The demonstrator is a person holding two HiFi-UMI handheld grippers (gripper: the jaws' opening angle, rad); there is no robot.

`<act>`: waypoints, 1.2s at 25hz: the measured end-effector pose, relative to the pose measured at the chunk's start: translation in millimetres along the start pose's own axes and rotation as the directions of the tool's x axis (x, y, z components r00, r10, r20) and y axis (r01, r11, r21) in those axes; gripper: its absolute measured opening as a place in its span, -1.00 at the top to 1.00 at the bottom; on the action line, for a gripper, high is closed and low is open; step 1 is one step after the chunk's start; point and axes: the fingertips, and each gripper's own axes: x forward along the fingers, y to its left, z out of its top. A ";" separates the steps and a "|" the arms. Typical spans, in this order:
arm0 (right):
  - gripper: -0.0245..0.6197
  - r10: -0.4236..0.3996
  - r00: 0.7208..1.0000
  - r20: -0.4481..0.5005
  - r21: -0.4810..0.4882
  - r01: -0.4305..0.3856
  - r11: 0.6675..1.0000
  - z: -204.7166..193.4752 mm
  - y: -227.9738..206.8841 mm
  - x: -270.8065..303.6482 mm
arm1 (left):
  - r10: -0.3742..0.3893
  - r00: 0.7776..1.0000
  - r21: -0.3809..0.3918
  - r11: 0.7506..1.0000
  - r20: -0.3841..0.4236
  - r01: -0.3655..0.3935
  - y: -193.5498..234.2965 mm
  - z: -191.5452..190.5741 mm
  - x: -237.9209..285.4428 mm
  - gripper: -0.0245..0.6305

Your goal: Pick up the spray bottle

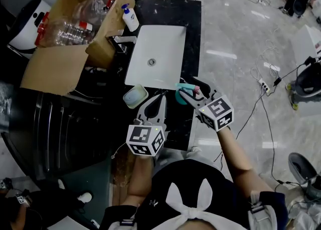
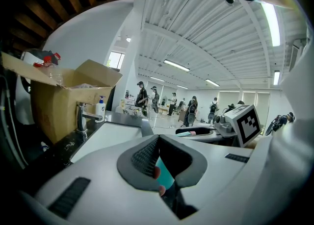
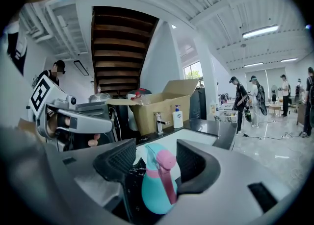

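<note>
Bracketing the teal plastic spray bottle (image 3: 152, 192) for a pinch, your right gripper (image 3: 155, 151) holds its jaws apart, untouching; left gripper (image 2: 158, 144) sits closed, empty, aside.

We are seeing a smooth, faintly glossy plastic spray bottle (image 3: 159, 189). The right gripper (image 3: 156, 156) is showing matt white plastic shells and ribbed dark pads (image 3: 117, 159) that are looking rubbery. Far left, the box (image 1: 50, 68) is looking like matt cardboard, holding clear, shiny plastic bottles (image 1: 65, 31). The countertop (image 1: 193, 18) is gleaming like polished black stone, the sink (image 1: 165, 43) is looking smooth and white, the faucet (image 1: 122, 39) is shining like metal, and the floor (image 1: 235, 28) is reflecting light.
</note>
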 end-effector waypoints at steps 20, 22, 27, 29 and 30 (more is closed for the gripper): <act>0.49 -0.004 0.998 -0.055 -0.050 0.001 0.999 -8.0 0.5 7.3 | 0.008 1.000 -0.012 1.000 -0.012 -0.008 4.5 -4.2 -1.9 0.85; 0.51 -0.002 0.998 -0.058 -0.053 -0.001 0.999 -8.8 0.8 7.0 | 0.009 1.000 -0.012 1.000 -0.011 -0.009 4.3 -4.6 -2.1 0.85; 0.59 -0.008 0.997 -0.073 -0.055 0.004 0.998 -12.2 1.8 6.8 | 0.008 1.000 -0.013 1.000 -0.009 -0.008 3.3 -6.3 -2.2 0.85; 0.62 -0.012 0.997 -0.077 -0.056 0.008 0.998 -13.2 1.7 6.2 | 0.008 1.000 -0.013 1.000 -0.010 -0.008 2.6 -7.1 -2.3 0.84; 0.62 -0.014 0.997 -0.078 -0.054 0.009 0.998 -13.3 1.6 6.0 | 0.008 1.000 -0.014 1.000 -0.011 -0.008 2.3 -7.5 -2.4 0.85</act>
